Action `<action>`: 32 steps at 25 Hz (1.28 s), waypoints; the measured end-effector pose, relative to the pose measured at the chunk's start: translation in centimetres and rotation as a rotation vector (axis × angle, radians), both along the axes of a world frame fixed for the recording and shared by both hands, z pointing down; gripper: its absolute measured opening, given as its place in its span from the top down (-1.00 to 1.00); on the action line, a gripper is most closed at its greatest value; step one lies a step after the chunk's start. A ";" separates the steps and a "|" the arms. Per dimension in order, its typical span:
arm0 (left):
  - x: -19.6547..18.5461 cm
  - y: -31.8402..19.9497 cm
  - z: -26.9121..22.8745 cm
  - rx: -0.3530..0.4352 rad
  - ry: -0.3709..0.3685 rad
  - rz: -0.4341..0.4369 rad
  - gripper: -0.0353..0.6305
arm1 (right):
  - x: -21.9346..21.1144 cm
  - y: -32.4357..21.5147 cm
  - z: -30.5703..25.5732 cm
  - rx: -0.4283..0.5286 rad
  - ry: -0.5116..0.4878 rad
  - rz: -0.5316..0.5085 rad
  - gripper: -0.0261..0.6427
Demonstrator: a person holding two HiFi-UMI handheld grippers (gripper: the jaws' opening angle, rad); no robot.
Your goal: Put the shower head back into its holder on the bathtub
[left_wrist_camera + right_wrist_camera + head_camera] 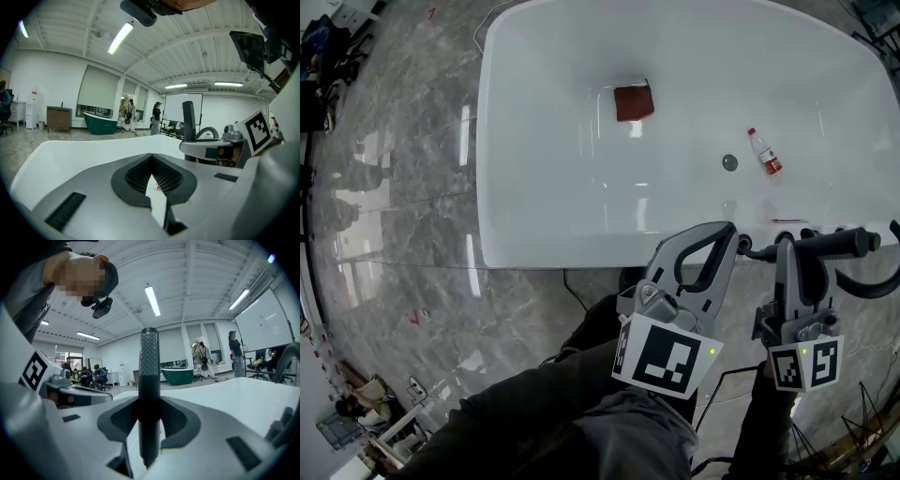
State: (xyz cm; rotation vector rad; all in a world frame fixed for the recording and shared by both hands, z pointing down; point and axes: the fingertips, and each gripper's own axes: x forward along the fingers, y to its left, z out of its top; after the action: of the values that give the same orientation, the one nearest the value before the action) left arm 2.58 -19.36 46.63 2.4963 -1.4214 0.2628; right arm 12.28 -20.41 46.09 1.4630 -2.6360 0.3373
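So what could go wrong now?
The right gripper pinches the shower head on its thin handle, so it might twist or slip into the tub. The hose loops beside it and could tug or snag. The shut, empty left gripper is close and may bump it.

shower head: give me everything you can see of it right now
The shower head is a slim, dark, matte wand, rod-shaped, with a cross-hatched texture on the end that shows in the right gripper view. The right gripper is shut on its shaft, one jaw on each side. In the head view it lies roughly level along the near rim of the bathtub, by some dark fittings. A black hose seems to curve away from it. It does not look seated in a holder.
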 end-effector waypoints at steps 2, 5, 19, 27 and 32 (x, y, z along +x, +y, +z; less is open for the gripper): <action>-0.3 -0.3 0.3 -0.003 0.001 -0.003 0.88 | -0.2 -0.1 0.5 -0.001 0.000 0.000 0.50; -0.8 -0.5 0.8 -0.005 0.004 -0.003 0.88 | -0.4 -0.3 1.2 -0.002 0.003 0.000 0.50; -1.9 -0.7 1.7 -0.012 0.003 -0.005 0.88 | -0.3 -0.2 3.7 -0.013 0.016 0.028 0.50; -1.9 -0.7 2.3 -0.014 0.000 0.002 0.88 | 0.4 -0.1 4.7 -0.011 0.009 0.057 0.50; -2.4 -0.7 3.1 -0.018 -0.007 0.001 0.88 | 0.2 -0.1 5.6 -0.008 0.009 0.063 0.50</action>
State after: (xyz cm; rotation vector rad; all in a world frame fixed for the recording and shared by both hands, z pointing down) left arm 0.19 -20.03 49.71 2.4842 -1.4149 0.2836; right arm 12.53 -20.52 51.65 1.5435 -2.5829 0.3456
